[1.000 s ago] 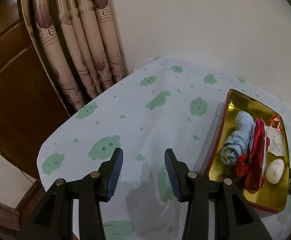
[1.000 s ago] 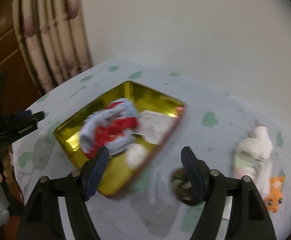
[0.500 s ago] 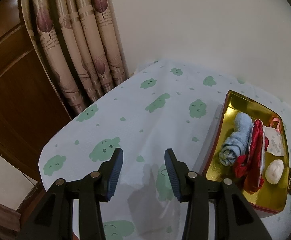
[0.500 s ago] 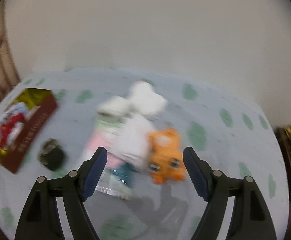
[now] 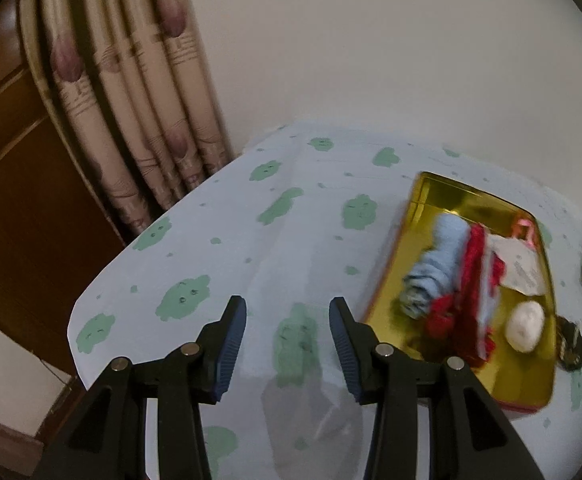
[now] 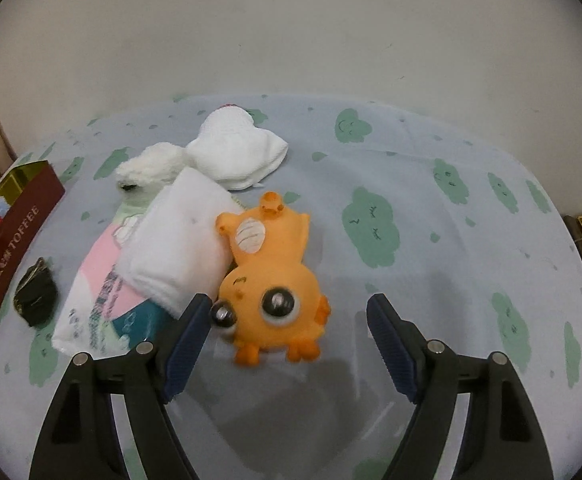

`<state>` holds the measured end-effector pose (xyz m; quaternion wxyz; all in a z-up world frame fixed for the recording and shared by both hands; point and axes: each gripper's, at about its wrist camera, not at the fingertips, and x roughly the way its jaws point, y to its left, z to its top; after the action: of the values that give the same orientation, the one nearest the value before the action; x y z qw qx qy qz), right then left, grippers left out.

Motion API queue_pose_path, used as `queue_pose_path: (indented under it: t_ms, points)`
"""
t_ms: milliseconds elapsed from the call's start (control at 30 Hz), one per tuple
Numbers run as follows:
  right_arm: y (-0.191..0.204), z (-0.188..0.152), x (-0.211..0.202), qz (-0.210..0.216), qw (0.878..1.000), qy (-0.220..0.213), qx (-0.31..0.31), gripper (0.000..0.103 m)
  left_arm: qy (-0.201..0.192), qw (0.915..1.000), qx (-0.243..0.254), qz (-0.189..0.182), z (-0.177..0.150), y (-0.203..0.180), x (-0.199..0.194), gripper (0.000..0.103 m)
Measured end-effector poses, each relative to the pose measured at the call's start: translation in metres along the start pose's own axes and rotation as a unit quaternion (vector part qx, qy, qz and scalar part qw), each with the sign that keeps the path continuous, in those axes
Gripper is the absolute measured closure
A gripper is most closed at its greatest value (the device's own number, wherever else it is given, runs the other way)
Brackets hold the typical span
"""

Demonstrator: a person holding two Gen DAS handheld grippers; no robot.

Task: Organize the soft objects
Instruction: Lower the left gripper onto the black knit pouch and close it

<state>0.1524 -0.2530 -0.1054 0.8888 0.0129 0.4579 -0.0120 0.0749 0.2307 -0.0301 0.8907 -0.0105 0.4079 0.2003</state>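
Right claw (image 6: 287, 322) spread wide, empty, hovering low over the tabletop (image 6: 431, 184) with its cloud-print cloth. Orange toy (image 6: 269, 280) lies on its back between the claw's tips, nearer the left one, big eyes toward the camera, feet at the near end. Not gripped; contact with the left tip can't be told.

Folded white towel (image 6: 179, 240) touches the toy's left side and rests partly on a flat printed packet (image 6: 99, 300), pink, white and teal. Farther back, a white cloth bundle (image 6: 237, 152) and a fluffy white piece (image 6: 151, 164) to its left, touching each other. Small dark object (image 6: 35, 292) left of the packet, just beside the red side of the gold tin (image 6: 11, 236) lettered TOFFEE.

Left claw (image 5: 287, 328) also spread, empty, over bare cloth on the left part of the tabletop (image 5: 231, 240). Gold tin (image 5: 443, 196) sits to its right, holding a rolled blue towel (image 5: 435, 272), red cloth (image 5: 475, 292), a white ball (image 5: 525, 326) near the front and a white tagged item (image 5: 521, 268) at the far right side. Tin contents slightly blurred. Curtain (image 5: 131, 100) hangs far left against the wall.
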Motion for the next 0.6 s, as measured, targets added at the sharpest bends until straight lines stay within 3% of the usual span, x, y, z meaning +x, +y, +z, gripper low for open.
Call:
queue_pose_path:
  t_ms: [100, 133, 167, 200, 467, 600]
  points:
    - [0.001, 0.002, 0.009, -0.002, 1.000, -0.005, -0.009, 0.030, -0.006, 0.9995, 0.028, -0.015, 0.000, -0.020, -0.012, 0.059]
    - [0.002, 0.002, 0.012, 0.000, 1.000, -0.006, -0.012, 0.034, -0.008, 0.9990, 0.038, -0.022, 0.001, -0.028, -0.016, 0.059]
    - [0.003, 0.003, 0.014, 0.007, 1.000, -0.004, -0.014, 0.047, -0.010, 0.9984, 0.047, -0.031, 0.002, -0.036, -0.021, 0.059]
    - [0.005, 0.003, 0.015, 0.010, 1.000, -0.002, -0.015, 0.049, -0.011, 0.9974, 0.058, -0.043, 0.002, -0.045, -0.026, 0.059]
    - [-0.009, -0.007, 0.003, 0.001, 1.000, -0.022, 0.007, 0.051, -0.002, 0.9838, 0.118, -0.135, 0.001, -0.116, -0.049, 0.059]
    - [-0.026, -0.021, -0.007, -0.016, 0.999, -0.022, 0.017, 0.051, 0.022, 0.9669, 0.143, -0.210, -0.005, -0.148, -0.052, 0.059]
